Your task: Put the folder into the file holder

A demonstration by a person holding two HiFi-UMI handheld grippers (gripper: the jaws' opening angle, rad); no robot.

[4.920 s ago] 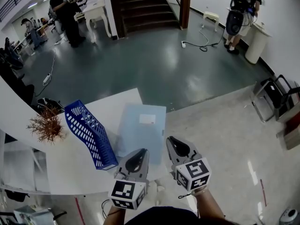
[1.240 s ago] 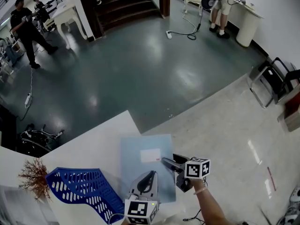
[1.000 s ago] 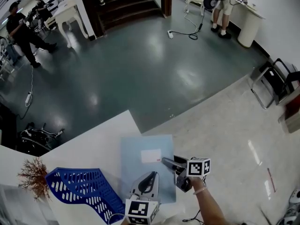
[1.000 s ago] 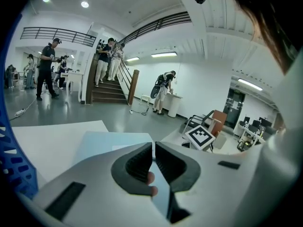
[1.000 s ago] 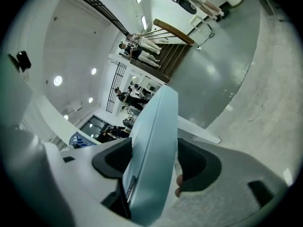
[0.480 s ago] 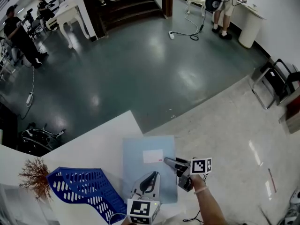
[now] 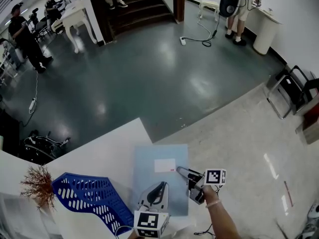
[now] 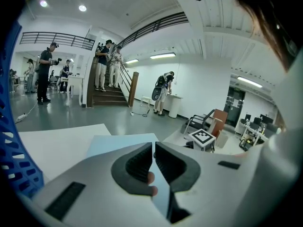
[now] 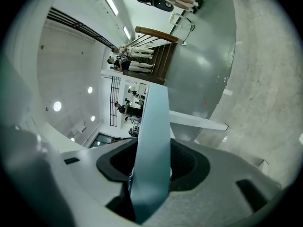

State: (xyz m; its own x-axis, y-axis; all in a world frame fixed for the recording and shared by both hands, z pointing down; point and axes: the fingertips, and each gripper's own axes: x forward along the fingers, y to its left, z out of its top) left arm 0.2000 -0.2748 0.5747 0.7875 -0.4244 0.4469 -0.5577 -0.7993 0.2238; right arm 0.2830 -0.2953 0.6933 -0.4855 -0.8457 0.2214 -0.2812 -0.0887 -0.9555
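Observation:
A light blue folder (image 7: pixel 158 176) with a white label lies flat on the white table (image 7: pixel 99 153). The blue mesh file holder (image 7: pixel 89 200) lies tilted to its left. My right gripper (image 7: pixel 180 171) is at the folder's right edge, rolled onto its side. In the right gripper view the folder's edge (image 9: pixel 154 141) runs between the jaws of the right gripper (image 9: pixel 152 161), which have just been closing; dark gaps still show beside the sheet. My left gripper (image 7: pixel 160 187) rests over the folder's near end, and in its own view the left gripper (image 8: pixel 154 148) is shut, the folder (image 8: pixel 120 143) stretching ahead.
A dried reddish plant (image 7: pixel 37 188) stands at the table's left edge, beside the holder. The table's far corner (image 7: pixel 142 122) ends above grey floor, and its right edge runs just past the folder. A black chair (image 7: pixel 294 91) and several people are far off.
The right gripper has rolled at the folder's right edge, its marker cube turning, and its jaws have narrowed around the edge. The left gripper has stayed put.

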